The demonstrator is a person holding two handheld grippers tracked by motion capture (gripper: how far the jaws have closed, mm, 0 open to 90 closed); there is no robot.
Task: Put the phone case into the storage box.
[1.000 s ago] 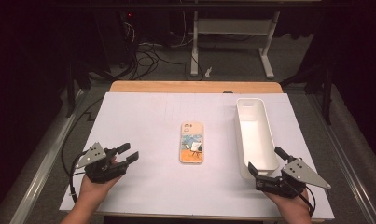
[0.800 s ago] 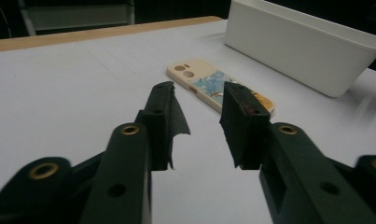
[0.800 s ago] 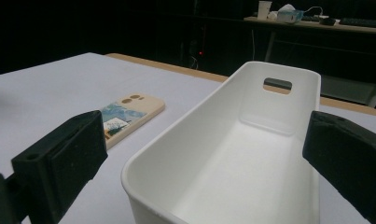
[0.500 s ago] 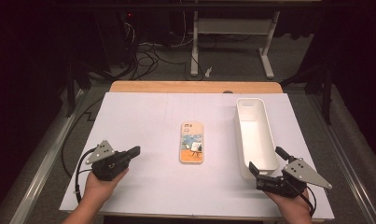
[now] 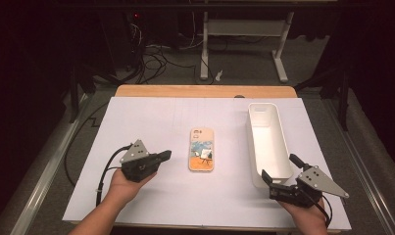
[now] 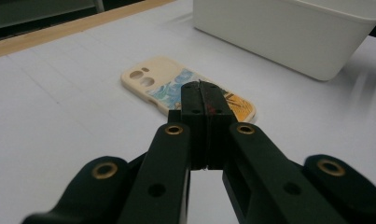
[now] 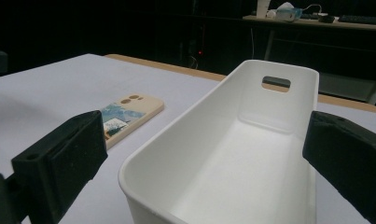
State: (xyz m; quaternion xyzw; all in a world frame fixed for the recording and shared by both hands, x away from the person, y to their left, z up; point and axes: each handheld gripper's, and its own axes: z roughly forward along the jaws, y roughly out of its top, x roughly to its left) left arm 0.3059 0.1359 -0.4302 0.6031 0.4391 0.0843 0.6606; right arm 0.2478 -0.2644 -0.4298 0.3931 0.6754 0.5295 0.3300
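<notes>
A beige phone case (image 5: 202, 150) with a blue and orange picture lies flat at the middle of the white sheet (image 5: 151, 122). My left gripper (image 5: 165, 155) is to its left, pointing at it, jaws shut with nothing between them. In the left gripper view the closed tips (image 6: 204, 93) sit just short of the case (image 6: 148, 79). A long white bin (image 5: 255, 147) stands to the right. My right gripper (image 5: 279, 166) is open at the bin's near end. In the right gripper view its wide jaws (image 7: 202, 135) frame the bin (image 7: 185, 126), and the case (image 7: 129, 109) lies to the left.
The bin (image 6: 288, 37) is empty and has a handle slot in its far end. A wooden table edge (image 5: 205, 91) runs along the back of the sheet. Beyond it are dark floor, cables and desk legs. Metal rails flank the table.
My left gripper's jaws have closed on nothing, and the hand has moved right towards the phone case. The right gripper has kept still.
</notes>
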